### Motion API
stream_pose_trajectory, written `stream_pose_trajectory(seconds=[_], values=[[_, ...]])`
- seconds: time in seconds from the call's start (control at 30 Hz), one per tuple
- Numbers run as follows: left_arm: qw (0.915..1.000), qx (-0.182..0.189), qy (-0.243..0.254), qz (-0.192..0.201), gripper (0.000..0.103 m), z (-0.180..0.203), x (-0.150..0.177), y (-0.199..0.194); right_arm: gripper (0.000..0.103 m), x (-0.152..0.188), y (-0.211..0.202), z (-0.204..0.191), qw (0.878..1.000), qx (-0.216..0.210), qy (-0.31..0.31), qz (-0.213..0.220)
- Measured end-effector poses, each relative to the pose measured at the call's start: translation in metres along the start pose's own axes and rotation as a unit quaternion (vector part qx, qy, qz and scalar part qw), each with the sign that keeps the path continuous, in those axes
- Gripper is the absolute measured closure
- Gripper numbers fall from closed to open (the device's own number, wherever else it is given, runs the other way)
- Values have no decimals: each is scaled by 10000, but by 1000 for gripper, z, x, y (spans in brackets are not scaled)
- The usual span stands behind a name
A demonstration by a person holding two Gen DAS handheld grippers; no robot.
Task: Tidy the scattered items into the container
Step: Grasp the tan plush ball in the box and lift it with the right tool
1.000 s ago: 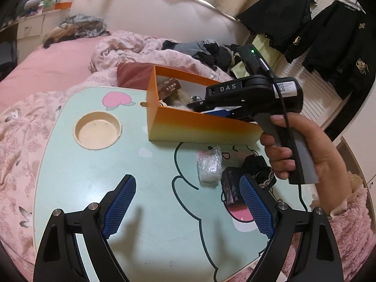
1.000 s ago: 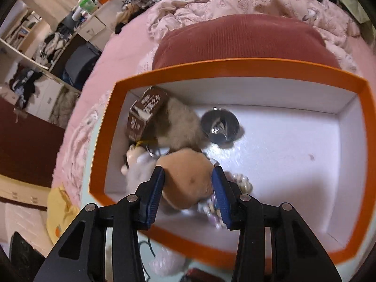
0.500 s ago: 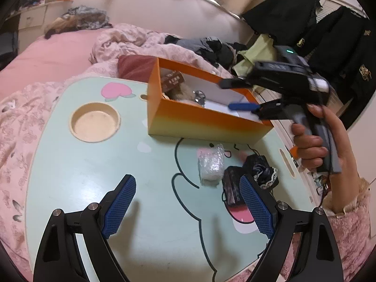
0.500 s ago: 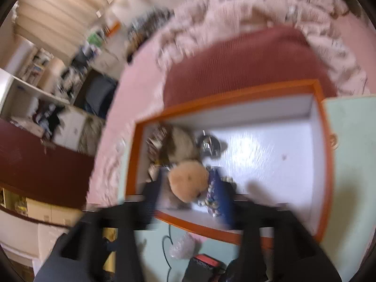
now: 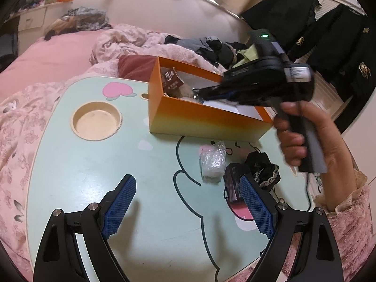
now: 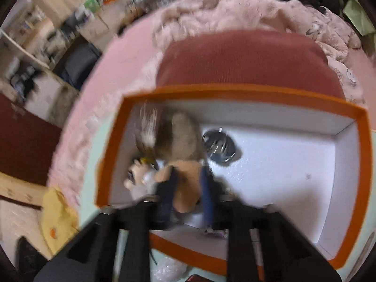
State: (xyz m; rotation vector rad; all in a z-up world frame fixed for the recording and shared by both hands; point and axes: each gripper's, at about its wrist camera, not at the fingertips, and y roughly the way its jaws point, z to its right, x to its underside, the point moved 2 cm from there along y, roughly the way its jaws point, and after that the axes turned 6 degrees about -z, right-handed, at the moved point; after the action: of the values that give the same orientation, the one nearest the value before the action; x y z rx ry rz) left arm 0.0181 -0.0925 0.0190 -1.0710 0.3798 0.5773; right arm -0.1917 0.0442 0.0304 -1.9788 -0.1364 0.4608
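Left wrist view: the left gripper (image 5: 185, 208) hangs with fingers wide apart over the table (image 5: 70, 164). A plastic bag (image 5: 212, 162) and a black pouch (image 5: 262, 166) lie at two o'clock, near the orange box (image 5: 202, 119).

Right wrist view, blurred: the right gripper (image 6: 188, 195) is clamped on a tan plush toy (image 6: 185, 188) inside the box (image 6: 235, 92), at seven o'clock from a round metal thing (image 6: 219, 145).

A: Left gripper (image 5: 186, 208) up close: black arms, silver screws, blue gridded pads on the fingers (image 5: 119, 205).

B: And at three o'clock, the right gripper (image 5: 211, 94): black body, green light on top, white label, grey handle. Bare hand (image 5: 303, 138), fluffy pink sleeve (image 5: 347, 213) with lace cuff.
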Motion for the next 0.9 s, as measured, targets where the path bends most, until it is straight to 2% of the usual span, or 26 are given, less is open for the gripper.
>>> stream_pose_trajectory(seconds=[0.07,0.17,0.2,0.23,0.27,0.3,0.33,0.4,0.47,0.57,0.6,0.63,0.73,0.83,0.9], values=[[10000,18,-28,-41,13,0,1,3,98,2,-20,9,9996,-222,72,173],[9999,40,-20,-93,13,3,2,8,98,2,-42,16,9990,-252,148,324],[9999,52,3,-101,13,4,2,8,93,1,-42,19,9989,-339,273,197],[9999,62,31,-114,13,6,3,9,79,1,-37,17,9983,-452,371,78],[9999,68,63,-134,13,8,4,10,72,-2,-32,20,9971,-566,496,-68],[9998,65,85,-146,13,9,4,10,57,-4,-25,20,9970,-521,558,-148],[9998,58,93,-147,13,9,5,10,48,-6,-17,17,9973,-394,579,-224],[9999,58,70,-126,13,8,5,8,43,-9,6,7,9976,-112,510,-456],[9999,82,25,-96,13,6,4,6,42,-4,29,-5,9961,-14,301,-833],[9999,99,-18,-41,13,4,3,3,42,1,39,-26,9940,723,-308,-755],[9999,106,-14,-23,13,4,3,2,50,2,40,-31,9927,886,-445,-693],[9999,107,-7,-8,13,4,3,1,54,4,42,-35,9896,1095,-644,-668],[9999,101,-6,14,13,4,2,0,60,8,35,-32,9905,1021,-700,-591],[10000,93,-28,22,13,3,-3,0,65,10,3,-17,9922,1081,-625,-50],[10000,65,-26,56,13,3,-8,-2,65,12,-25,-8,9944,850,-525,340]])
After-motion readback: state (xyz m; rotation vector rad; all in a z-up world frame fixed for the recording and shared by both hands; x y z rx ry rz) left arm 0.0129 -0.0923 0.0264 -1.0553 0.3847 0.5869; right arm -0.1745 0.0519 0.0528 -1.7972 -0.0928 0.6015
